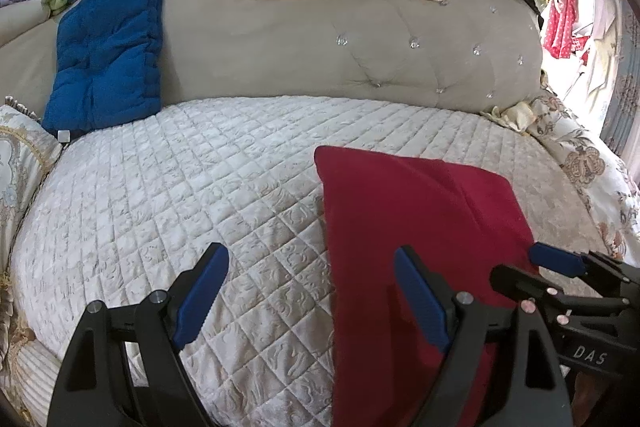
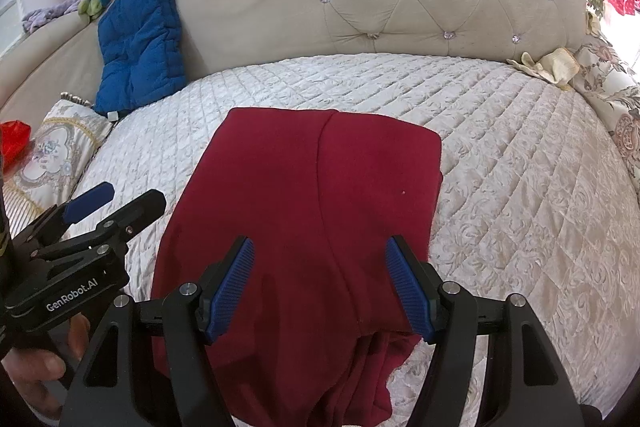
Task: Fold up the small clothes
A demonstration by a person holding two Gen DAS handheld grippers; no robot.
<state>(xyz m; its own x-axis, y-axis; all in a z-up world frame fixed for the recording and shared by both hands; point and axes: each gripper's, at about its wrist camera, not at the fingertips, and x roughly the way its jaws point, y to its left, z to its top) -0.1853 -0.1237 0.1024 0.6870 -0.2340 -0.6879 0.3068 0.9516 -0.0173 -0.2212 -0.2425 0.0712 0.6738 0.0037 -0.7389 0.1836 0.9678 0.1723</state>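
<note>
Far ahead of the left gripper (image 1: 310, 293) and to its left, a blue quilted cushion (image 1: 106, 51) leans on the beige tufted headboard (image 1: 320, 43). This gripper's jaws stand spread wide over the white quilted bedspread (image 1: 180, 167), nothing between them. Just to its right lies the dark red folded garment (image 2: 312, 195), flat on the bedspread. The right gripper (image 2: 320, 283) hangs above the garment's near end, jaws parted; whether its pads touch the cloth is hard to tell.
</note>
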